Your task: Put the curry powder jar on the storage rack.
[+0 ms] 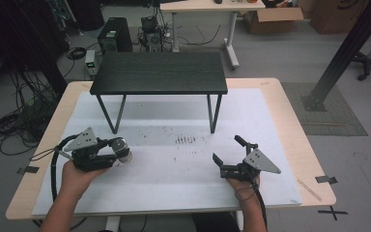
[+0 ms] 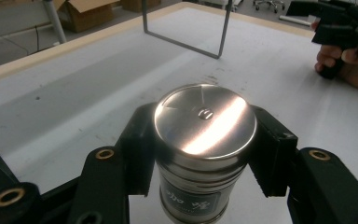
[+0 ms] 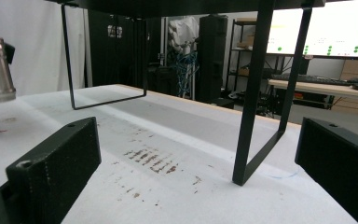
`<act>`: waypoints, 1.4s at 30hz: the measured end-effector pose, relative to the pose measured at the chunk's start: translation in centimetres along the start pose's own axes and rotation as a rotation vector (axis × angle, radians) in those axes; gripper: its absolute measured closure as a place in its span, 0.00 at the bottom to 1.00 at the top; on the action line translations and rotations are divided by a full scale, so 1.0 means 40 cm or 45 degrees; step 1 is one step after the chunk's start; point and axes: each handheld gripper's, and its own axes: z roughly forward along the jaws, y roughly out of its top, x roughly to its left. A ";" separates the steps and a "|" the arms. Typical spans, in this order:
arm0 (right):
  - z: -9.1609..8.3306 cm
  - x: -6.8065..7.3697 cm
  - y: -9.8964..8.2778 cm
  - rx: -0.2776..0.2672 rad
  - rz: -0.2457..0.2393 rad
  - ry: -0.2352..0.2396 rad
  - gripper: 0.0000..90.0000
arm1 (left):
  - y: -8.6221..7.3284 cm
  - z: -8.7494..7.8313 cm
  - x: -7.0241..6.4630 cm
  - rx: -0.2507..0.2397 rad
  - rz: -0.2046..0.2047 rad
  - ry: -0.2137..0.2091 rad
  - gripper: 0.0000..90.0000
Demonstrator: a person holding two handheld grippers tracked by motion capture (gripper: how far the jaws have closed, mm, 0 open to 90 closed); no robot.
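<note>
Near the mat's left edge, left claw [image 1: 118, 153] grips steel canister [image 2: 204, 140]; right claw [image 1: 228, 154] gapes.

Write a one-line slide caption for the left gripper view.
Left gripper clamps a shiny round steel canister between its black fingers above the white table mat.

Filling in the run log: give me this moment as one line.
left gripper: shut on steel canister, off the mat | right gripper: open, empty | black riser table: bare
</note>
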 end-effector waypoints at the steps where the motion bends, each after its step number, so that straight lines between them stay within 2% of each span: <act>1: 0.000 0.000 0.000 0.000 0.000 0.000 0.00 | 0.000 0.000 0.000 0.000 0.000 0.000 0.55; 4: 0.000 0.000 0.000 0.001 0.000 0.000 0.00 | 0.034 -0.013 0.004 -0.011 -0.026 -0.001 0.55; 7: 0.001 0.000 0.000 0.003 0.001 0.000 0.00 | 0.050 -0.018 0.003 -0.019 -0.017 -0.001 0.55; 10: 0.001 0.000 0.000 0.003 0.000 0.000 0.00 | 0.082 -0.027 0.002 -0.026 0.005 0.002 0.55; 18: 0.002 0.000 0.000 0.008 0.000 0.002 0.00 | 0.145 -0.036 0.003 -0.028 0.019 0.001 0.55; 42: 0.001 -0.005 0.000 0.002 0.021 0.003 0.00 | 0.292 -0.033 0.009 -0.006 0.026 -0.005 0.55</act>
